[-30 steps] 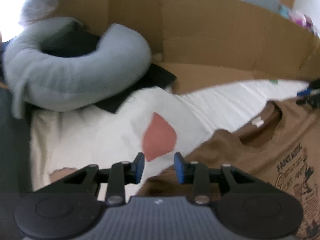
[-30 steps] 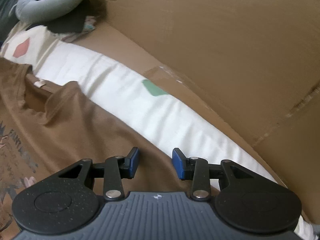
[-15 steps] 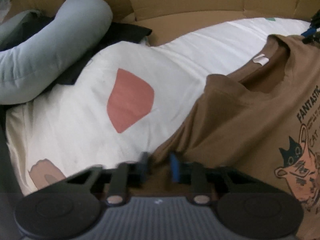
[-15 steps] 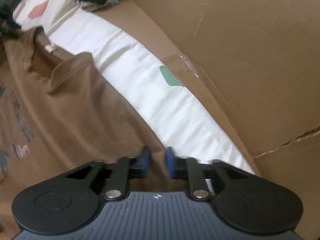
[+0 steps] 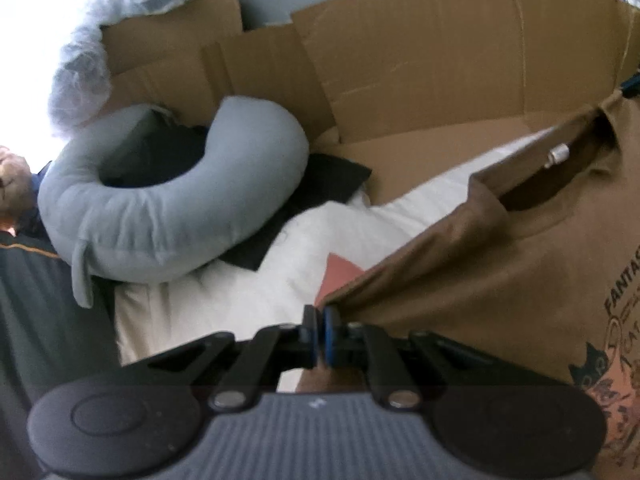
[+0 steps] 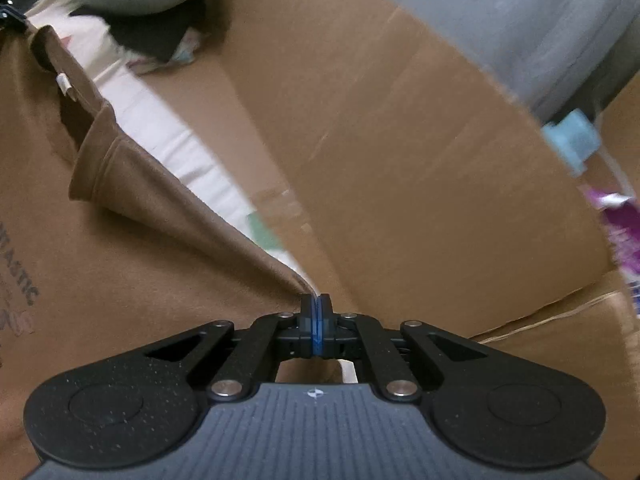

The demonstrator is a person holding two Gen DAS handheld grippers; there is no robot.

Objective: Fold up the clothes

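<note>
A brown T-shirt with a cat print and dark lettering fills the right of the left wrist view and the left of the right wrist view. My left gripper is shut on the shirt's shoulder edge, and the cloth rises taut from its blue pads. My right gripper is shut on the other shoulder edge, with the fabric pulled up in a ridge toward the collar. The neck opening with its white label hangs between both grips. The shirt's lower part is out of view.
A white bed sheet with a red patch lies under the shirt. A grey curved pillow rests on dark cloth at the left. Cardboard walls stand close along the sheet's far side.
Both grippers closed on the shirt's shoulder edges and rose, lifting the cloth off the sheet. The views tilted up, showing more cardboard and the pillow.
</note>
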